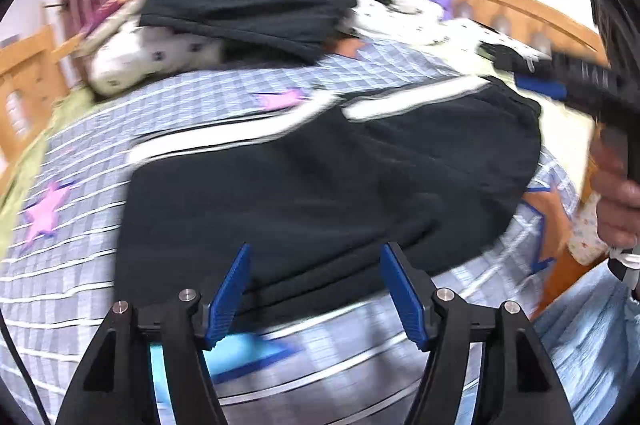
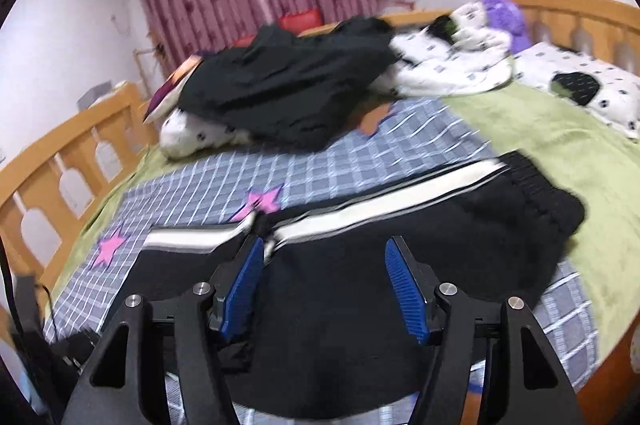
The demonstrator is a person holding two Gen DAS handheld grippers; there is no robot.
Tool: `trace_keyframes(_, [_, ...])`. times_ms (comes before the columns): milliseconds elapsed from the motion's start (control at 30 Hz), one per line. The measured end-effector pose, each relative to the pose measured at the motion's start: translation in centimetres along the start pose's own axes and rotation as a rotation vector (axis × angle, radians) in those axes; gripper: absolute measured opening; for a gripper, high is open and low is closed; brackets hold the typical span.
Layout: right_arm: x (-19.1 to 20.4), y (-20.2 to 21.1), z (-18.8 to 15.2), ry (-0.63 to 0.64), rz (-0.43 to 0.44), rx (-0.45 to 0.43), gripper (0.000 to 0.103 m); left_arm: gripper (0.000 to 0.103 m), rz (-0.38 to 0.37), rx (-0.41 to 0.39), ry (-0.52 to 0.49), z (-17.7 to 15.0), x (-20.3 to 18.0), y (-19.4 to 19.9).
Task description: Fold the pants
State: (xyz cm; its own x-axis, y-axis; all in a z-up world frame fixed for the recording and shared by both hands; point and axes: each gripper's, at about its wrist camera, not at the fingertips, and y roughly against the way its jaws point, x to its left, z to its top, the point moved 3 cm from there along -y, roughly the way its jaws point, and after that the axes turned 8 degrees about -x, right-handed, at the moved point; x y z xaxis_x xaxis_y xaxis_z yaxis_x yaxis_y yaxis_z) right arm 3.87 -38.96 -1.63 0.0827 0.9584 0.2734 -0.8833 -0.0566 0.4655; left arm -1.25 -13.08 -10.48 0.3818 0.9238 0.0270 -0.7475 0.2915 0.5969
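Black pants [image 1: 320, 177] with a white side stripe [image 1: 224, 141] lie folded over on a blue checked blanket [image 1: 80, 265]. My left gripper [image 1: 316, 265] hovers open over their near edge, with nothing pinched between its blue pads [image 1: 232, 289]. In the right wrist view the same pants [image 2: 400, 245] spread under my right gripper [image 2: 324, 265], which is open too, its pads [image 2: 404, 289] apart above the black cloth. The elastic waistband [image 2: 536, 181] lies at the far right. The other gripper [image 1: 580, 85] and the hand holding it [image 1: 616, 193] show at the right edge of the left wrist view.
A heap of dark clothes [image 2: 288, 85] rests on a white patterned pillow [image 2: 192, 137] at the back. More white bedding [image 2: 452, 61] and a pillow [image 2: 580, 85] lie far right. Wooden bed rails [image 2: 80, 161] ring the bed. A green sheet [image 2: 560, 145] borders the blanket.
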Motion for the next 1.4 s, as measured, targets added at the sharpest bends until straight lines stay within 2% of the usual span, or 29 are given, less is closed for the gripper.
trace_keyframes(167, [4.9,-3.2,-3.3,0.104,0.092,0.124,0.061,0.065,0.193,0.054,0.066,-0.8,8.9,0.7])
trace_keyframes(233, [6.7,-4.3,-4.9,0.149,0.113,0.172,0.050,0.065,0.251,0.046,0.097,-1.3,11.8,0.9])
trace_keyframes(300, [8.0,-5.6,-6.5,0.196,0.104,0.219,0.050,0.065,0.306,0.032,0.125,-1.7,14.1,1.2])
trace_keyframes(367, [8.9,-6.7,-7.9,0.224,0.096,0.250,0.036,0.065,0.355,0.035,0.138,-1.9,15.9,1.3])
trace_keyframes(400, [9.2,-7.1,-8.4,0.229,0.110,0.268,0.010,0.065,0.375,0.037,0.136,-2.0,16.2,1.3])
trace_keyframes(467, [9.5,-7.1,-8.4,0.241,0.126,0.260,0.010,0.065,0.406,0.048,0.132,-2.2,17.1,1.4])
trace_keyframes(533, [8.2,-5.1,-6.9,0.148,0.206,0.194,0.009,0.065,0.405,0.050,0.142,-2.2,18.0,1.7])
trace_keyframes(567, [7.5,-4.5,-6.4,0.105,0.231,0.190,0.009,0.065,0.398,0.044,0.159,-2.2,18.3,1.9])
trace_keyframes(633, [6.4,-4.4,-6.8,0.080,0.234,0.251,0.009,0.065,0.385,0.045,0.191,-2.1,18.9,1.7])
trace_keyframes(700, [6.3,-5.9,-8.9,0.117,0.206,0.391,0.009,0.065,0.378,0.048,0.216,-2.2,19.4,1.5])
trace_keyframes(733, [6.4,-6.5,-9.9,0.141,0.186,0.422,0.011,0.065,0.377,0.051,0.223,-2.3,19.6,1.4])
trace_keyframes(767, [6.4,-6.6,-10.2,0.153,0.174,0.421,0.015,0.065,0.382,0.057,0.225,-2.4,19.8,1.3])
trace_keyframes(800, [6.6,-6.3,-9.8,0.152,0.181,0.383,0.022,0.065,0.388,0.060,0.229,-2.5,20.0,1.2])
trace_keyframes(833, [6.5,-6.0,-9.3,0.141,0.191,0.352,0.036,0.065,0.393,0.061,0.240,-2.6,20.4,1.2])
trace_keyframes(900, [6.2,-6.1,-8.4,0.097,0.182,0.324,0.054,0.065,0.383,0.058,0.265,-2.7,20.6,1.3])
trace_keyframes(967, [5.7,-7.2,-8.7,0.054,0.153,0.355,0.053,0.065,0.376,0.059,0.275,-2.8,20.7,1.1])
trace_keyframes(1067, [6.2,-9.4,-10.2,0.022,0.170,0.410,0.053,0.065,0.403,0.063,0.253,-2.8,20.5,0.8])
trace_keyframes(1100, [6.7,-10.0,-10.4,0.051,0.164,0.402,0.052,0.065,0.410,0.064,0.244,-2.9,20.4,0.7])
trace_keyframes(1167, [8.0,-10.2,-10.7,0.134,0.148,0.373,0.027,0.065,0.406,0.063,0.242,-2.9,20.2,0.7])
trace_keyframes(1200, [8.4,-10.2,-10.6,0.148,0.158,0.368,0.023,0.065,0.401,0.060,0.243,-2.8,20.1,0.7])
trace_keyframes(1267, [8.0,-9.0,-9.5,0.114,0.192,0.325,0.020,0.065,0.400,0.049,0.246,-2.7,20.0,0.9])
trace_keyframes(1333, [6.8,-6.9,-7.5,0.020,0.257,0.255,0.020,0.065,0.386,0.039,0.263,-2.7,20.2,1.1])
trace_keyframes(1367, [6.6,-6.4,-7.2,0.013,0.255,0.247,0.020,0.065,0.364,0.038,0.280,-2.7,20.3,1.1])
trace_keyframes(1400, [6.5,-6.6,-7.4,0.038,0.216,0.264,0.022,0.065,0.345,0.041,0.294,-2.7,20.3,1.0])
